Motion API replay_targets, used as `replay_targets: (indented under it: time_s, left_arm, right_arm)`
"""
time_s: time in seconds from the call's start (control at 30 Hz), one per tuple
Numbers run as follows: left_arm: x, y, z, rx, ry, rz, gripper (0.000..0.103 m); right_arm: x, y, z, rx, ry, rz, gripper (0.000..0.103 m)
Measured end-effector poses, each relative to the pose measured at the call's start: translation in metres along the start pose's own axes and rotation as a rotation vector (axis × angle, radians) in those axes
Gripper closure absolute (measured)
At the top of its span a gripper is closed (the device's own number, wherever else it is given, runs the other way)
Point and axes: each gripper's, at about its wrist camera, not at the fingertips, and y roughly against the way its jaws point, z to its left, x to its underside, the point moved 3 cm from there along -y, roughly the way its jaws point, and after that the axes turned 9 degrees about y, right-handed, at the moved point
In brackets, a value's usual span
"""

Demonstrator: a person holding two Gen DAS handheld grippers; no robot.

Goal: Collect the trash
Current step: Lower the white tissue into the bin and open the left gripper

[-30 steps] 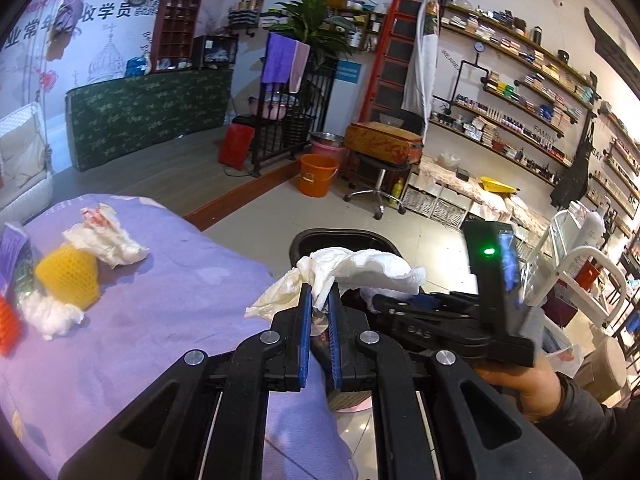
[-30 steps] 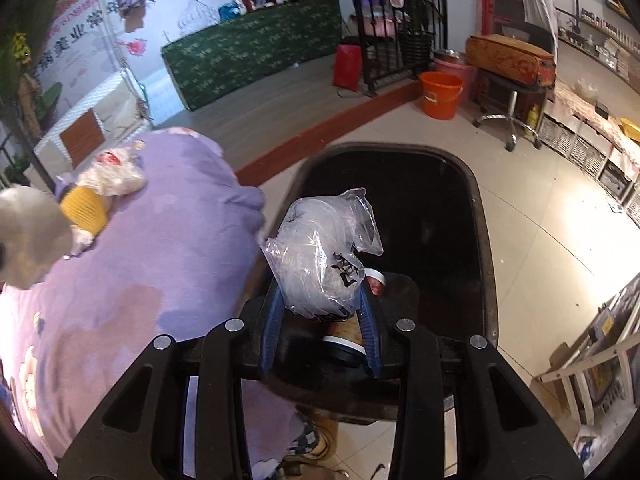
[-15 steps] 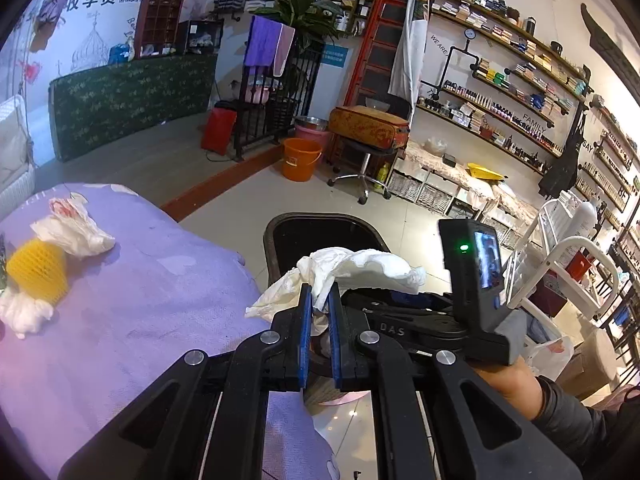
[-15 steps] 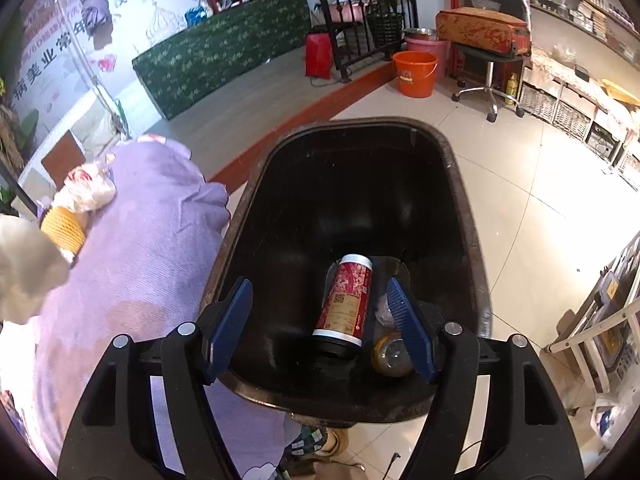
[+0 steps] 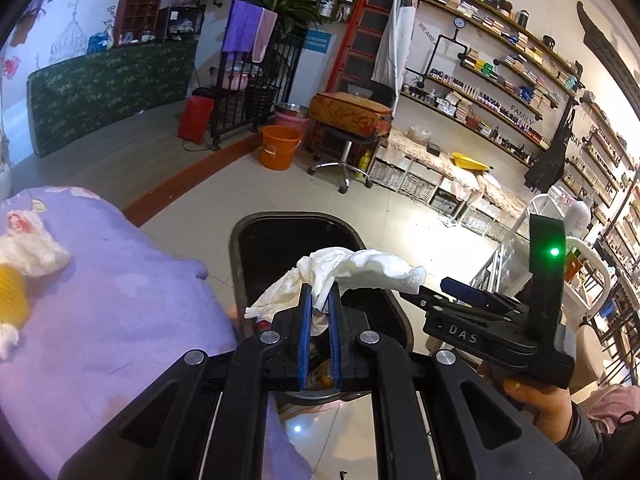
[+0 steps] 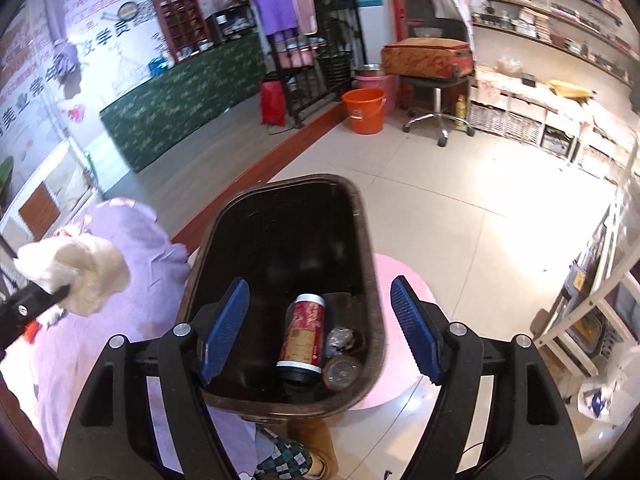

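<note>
Left wrist view: the left gripper (image 5: 319, 304) is clamping a crumpled white tissue (image 5: 352, 268) between its blue pads, jaws narrow, the paper billowing out above and to both sides of the fingertips. The tissue is hanging over the near rim of the black trash bin (image 5: 240, 264), which is standing on the tiled floor just beside the edge of the purple-covered table (image 5: 120, 288). More crumpled tissue (image 5: 28, 244) and a yellow foam net (image 5: 12, 300) are lying at the table's left edge.

Right wrist view: the right gripper (image 6: 320, 320) is hovering above the bin (image 6: 372, 264) with its jaws wide; they have just been opening, and nothing is sitting between the pads. Inside the bin, at its near end, a red can (image 6: 304, 336) is lying beside a clear crumpled bag (image 6: 340, 338) and a round lid (image 6: 340, 374). The tissue (image 6: 76, 276) in the left gripper is showing at the left, over the table's edge. A pink mat (image 6: 400, 280) is lying under the bin.
</note>
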Motion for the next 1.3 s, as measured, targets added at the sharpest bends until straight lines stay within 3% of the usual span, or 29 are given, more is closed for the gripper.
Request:
replay_targets:
  time_s: [0.3, 0.7, 0.73, 0.8, 0.83, 0.87, 0.97, 1.07, 1.3]
  left_arm:
    - [0.004, -0.046, -0.01, 0.081, 0.038, 0.131, 0.095]
    - [0.017, -0.094, -0.004, 0.045, 0.061, 0.272, 0.094]
    - [0.019, -0.096, -0.003, 0.039, 0.06, 0.279, 0.09]
    - [0.022, -0.095, -0.002, 0.034, 0.064, 0.286, 0.065]
    - [0.023, -0.092, 0.0, 0.037, 0.069, 0.278, 0.039]
    - [0.023, -0.087, 0.001, 0.041, 0.075, 0.261, 0.025]
    - [0.025, -0.073, 0.004, 0.044, 0.074, 0.225, 0.015]
    - [0.023, -0.065, 0.006, 0.036, 0.073, 0.203, 0.01]
    - [0.018, -0.036, 0.009, -0.012, 0.05, 0.118, 0.006]
  right_arm:
    - [0.001, 0.005, -0.029, 0.055, -0.046, 0.003, 0.03]
    - [0.01, 0.009, -0.055, 0.095, -0.089, 0.005, 0.03]
    - [0.009, 0.008, -0.055, 0.097, -0.091, 0.006, 0.03]
    - [0.01, 0.004, -0.059, 0.102, -0.099, 0.013, 0.03]
    - [0.011, 0.002, -0.06, 0.105, -0.102, 0.019, 0.03]
    - [0.011, 0.0, -0.06, 0.106, -0.104, 0.024, 0.029]
    - [0.011, -0.004, -0.058, 0.102, -0.105, 0.035, 0.029]
    - [0.009, -0.007, -0.051, 0.094, -0.095, 0.034, 0.02]
    - [0.002, -0.009, -0.027, 0.067, -0.053, 0.024, 0.019]
